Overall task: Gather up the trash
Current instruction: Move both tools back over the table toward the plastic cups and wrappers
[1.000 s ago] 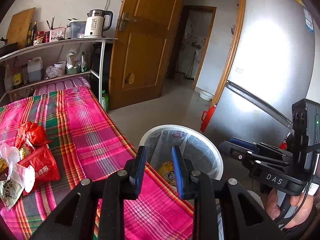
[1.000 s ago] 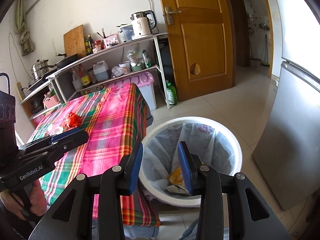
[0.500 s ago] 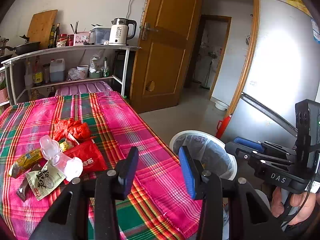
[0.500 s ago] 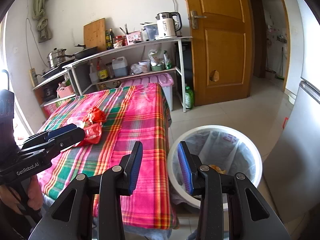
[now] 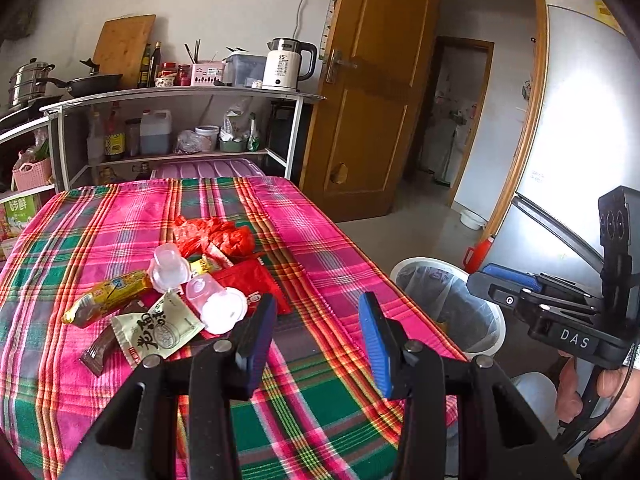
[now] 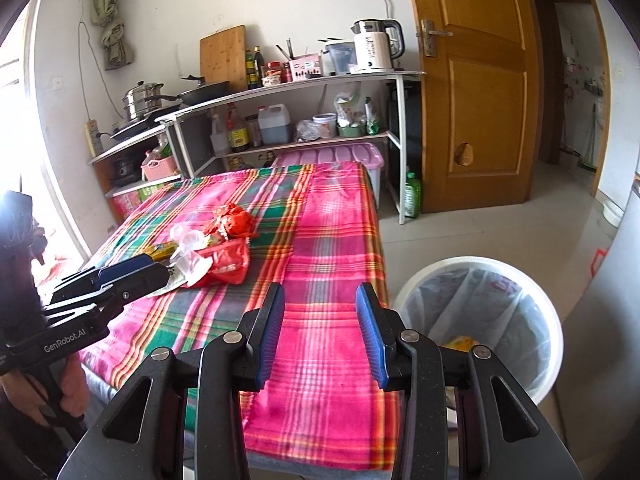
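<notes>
1. While my left tongs (image 5: 318,330) hang released over the tabletop (image 5: 328,248), the trash pile (image 5: 192,280) lies just beyond them.
2. My right tongs (image 6: 320,328) gape empty; the bin (image 6: 476,324) stands beside the tabletop's edge.

The left gripper (image 5: 316,332) swings off the trash bin (image 5: 448,308), now at three o'clock, toward the litter pile (image 5: 180,296) at ten o'clock, jaws spreading wider.

Daylight floods in from nine o'clock, washing out the window (image 6: 16,128). Glare whitens the fridge (image 5: 580,128) at three o'clock. Fisheye bends edges; corners go black.
</notes>
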Demonstrator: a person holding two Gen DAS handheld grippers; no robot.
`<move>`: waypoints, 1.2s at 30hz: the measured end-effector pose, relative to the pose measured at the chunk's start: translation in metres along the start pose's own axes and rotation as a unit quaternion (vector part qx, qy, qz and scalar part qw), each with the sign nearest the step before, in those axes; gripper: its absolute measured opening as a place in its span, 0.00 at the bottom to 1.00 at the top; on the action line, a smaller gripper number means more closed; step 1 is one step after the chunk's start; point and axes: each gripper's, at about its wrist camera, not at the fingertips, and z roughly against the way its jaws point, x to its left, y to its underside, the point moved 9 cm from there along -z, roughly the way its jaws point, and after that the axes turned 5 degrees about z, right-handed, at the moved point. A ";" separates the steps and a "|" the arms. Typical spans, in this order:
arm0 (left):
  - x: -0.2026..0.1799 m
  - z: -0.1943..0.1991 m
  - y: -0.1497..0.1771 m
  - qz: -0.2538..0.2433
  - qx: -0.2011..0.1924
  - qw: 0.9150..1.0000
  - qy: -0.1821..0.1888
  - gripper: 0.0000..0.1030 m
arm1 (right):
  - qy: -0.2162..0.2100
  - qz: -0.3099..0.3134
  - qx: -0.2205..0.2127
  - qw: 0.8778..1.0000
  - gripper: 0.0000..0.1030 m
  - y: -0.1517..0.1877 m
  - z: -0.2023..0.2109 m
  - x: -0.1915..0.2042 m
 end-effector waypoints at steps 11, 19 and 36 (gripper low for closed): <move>0.068 0.013 0.007 0.034 -0.003 0.998 -0.057 0.43 | -0.046 0.028 0.017 0.998 0.43 -0.001 -0.028 0.043; 0.120 0.015 0.011 0.058 0.000 0.993 -0.099 0.46 | -0.069 0.052 0.028 0.996 0.46 -0.006 -0.050 0.073; 0.174 -0.002 0.015 0.087 0.027 0.989 -0.113 0.50 | -0.118 0.107 0.050 0.986 0.48 -0.018 -0.119 0.140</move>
